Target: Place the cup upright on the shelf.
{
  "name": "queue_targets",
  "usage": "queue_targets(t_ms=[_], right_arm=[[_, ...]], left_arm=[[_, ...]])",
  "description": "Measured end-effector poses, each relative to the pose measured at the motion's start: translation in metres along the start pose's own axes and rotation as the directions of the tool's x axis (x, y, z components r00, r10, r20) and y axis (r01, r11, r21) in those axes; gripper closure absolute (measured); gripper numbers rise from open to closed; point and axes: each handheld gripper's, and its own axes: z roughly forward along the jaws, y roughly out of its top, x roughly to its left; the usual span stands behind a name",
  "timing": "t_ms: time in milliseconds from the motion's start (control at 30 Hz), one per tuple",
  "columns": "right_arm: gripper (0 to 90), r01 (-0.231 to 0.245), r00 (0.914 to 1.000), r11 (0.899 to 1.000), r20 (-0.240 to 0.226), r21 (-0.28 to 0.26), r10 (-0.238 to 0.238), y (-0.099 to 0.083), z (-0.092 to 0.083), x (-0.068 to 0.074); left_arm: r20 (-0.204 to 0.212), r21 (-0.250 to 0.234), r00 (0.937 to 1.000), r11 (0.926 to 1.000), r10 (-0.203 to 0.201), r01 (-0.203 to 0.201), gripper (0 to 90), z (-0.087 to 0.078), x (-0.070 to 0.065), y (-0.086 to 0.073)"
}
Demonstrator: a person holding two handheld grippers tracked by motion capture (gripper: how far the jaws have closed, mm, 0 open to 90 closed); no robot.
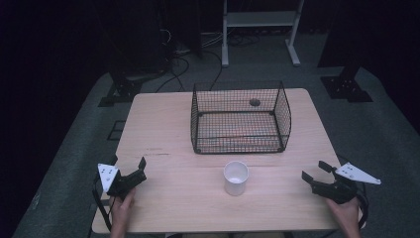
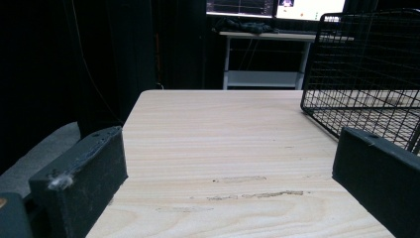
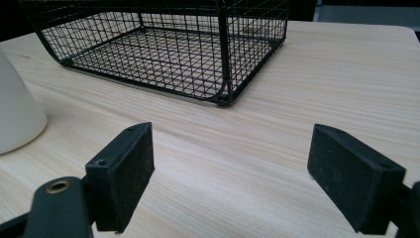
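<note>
Grippers both spread, holding nothing: left gripper at the near left table edge, right gripper at the near right. White cup stands upright between them, well apart from each, just before the wire basket.

I seem to be working in a recording lab or test studio, not a home. The pale wooden surface stands alone on grey carpet, ringed by black drapes. Behind the surface, black stand feet are bolted down, loose cables trail across the floor, and a white metal rack carries lit monitor screens, seen from my left tool's view. The lighting is dim, studio-like.
</note>
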Motion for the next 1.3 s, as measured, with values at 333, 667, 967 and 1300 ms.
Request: queue_targets(t_ms=[333,667,967,1300], right_arm=[[13.2,0.002,1.0000,1.000,0.009,-0.002,-0.002,0.004,-0.002,0.004],[13.2,0.039,0.9992,0.999,-0.011,0.032,-0.039,0.021,-0.001,0.018],[13.2,0.079,0.9955,0.996,-0.055,0.039,-0.077,0.034,0.003,0.032],[13.1,0.100,0.9911,0.993,-0.093,0.055,-0.095,0.039,0.010,0.043]], left_arm=[[0.000,0.000,1.0000,1.0000,0.007,-0.007,0.0,0.000,-0.001,0.000],[0.007,-0.005,0.9999,0.9999,0.012,-0.012,0.0,-0.001,-0.002,0.000],[0.005,-0.003,0.9999,0.9999,0.014,-0.014,0.0,-0.001,-0.002,0.000],[0.007,-0.003,0.9999,0.9999,0.014,-0.014,0.0,-0.001,-0.002,0.000]])
